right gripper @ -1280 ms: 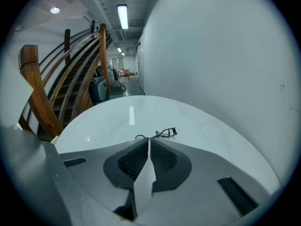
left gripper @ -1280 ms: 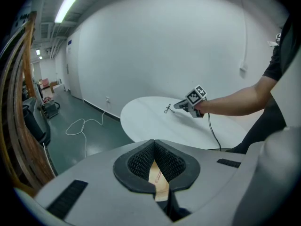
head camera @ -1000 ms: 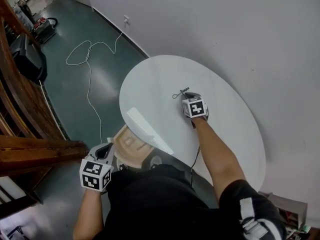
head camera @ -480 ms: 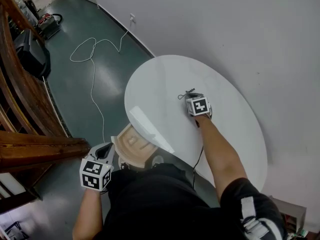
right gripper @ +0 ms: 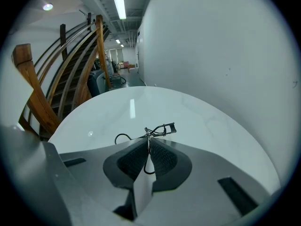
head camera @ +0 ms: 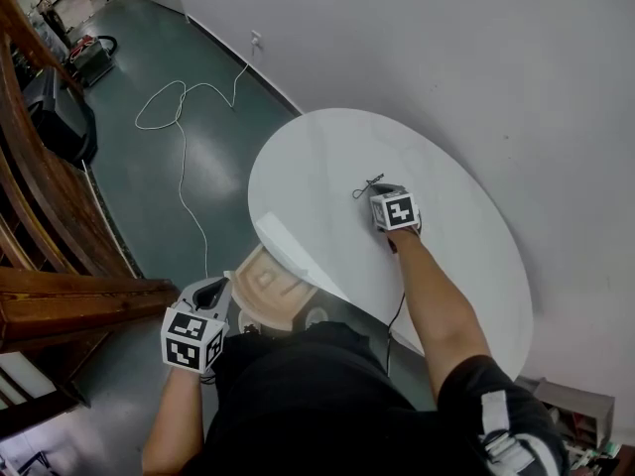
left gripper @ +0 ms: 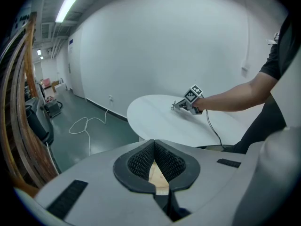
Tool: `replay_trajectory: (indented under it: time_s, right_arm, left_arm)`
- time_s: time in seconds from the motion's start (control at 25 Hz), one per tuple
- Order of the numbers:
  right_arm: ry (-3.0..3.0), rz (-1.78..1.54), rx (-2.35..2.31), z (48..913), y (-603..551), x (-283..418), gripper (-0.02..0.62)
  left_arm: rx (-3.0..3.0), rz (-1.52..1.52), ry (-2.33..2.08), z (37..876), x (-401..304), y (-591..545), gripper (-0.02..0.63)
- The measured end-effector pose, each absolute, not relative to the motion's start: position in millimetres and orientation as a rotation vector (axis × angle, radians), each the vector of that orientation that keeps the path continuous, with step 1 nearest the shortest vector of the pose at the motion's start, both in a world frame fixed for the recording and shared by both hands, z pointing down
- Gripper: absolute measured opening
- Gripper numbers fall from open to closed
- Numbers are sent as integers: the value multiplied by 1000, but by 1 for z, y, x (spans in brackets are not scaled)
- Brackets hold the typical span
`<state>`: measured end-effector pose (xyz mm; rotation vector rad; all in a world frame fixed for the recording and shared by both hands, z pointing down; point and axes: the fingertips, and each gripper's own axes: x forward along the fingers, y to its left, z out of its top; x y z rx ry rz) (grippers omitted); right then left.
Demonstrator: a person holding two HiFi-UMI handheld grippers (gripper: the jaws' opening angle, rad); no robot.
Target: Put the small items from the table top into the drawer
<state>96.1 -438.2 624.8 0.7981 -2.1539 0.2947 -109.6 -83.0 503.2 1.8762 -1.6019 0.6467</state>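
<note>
The right tool [right gripper: 148, 141] has just been closing and pinches the handle loop of the eyelash curler [right gripper: 159, 129], which lies on the round white counter [head camera: 317, 167] near its middle. The left tool [left gripper: 154, 144] is closed and holds nothing. It hovers over the open wooden drawer [head camera: 266, 282] at the counter's near edge.

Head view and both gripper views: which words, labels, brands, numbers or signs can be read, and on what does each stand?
No word, number or brand can be read in any view.
Right marker cube on the right gripper: black and white squares only, no letters.
Left marker cube on the left gripper: the same.
Eyelash curler: no print seen.
Shelf at lower right: contents too small to read.
</note>
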Motion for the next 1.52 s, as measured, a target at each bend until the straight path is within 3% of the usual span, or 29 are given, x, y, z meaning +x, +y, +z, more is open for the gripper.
replay_trajectory:
  time_s: [0.68, 1.52]
  right_arm:
    - [-2305, 253, 802, 562, -333, 77, 21]
    - [-2322, 387, 767, 581, -188, 34, 20]
  left_arm:
    - [2042, 654, -1486, 493, -113, -72, 15]
    - [2163, 676, -1342, 504, -138, -48, 15]
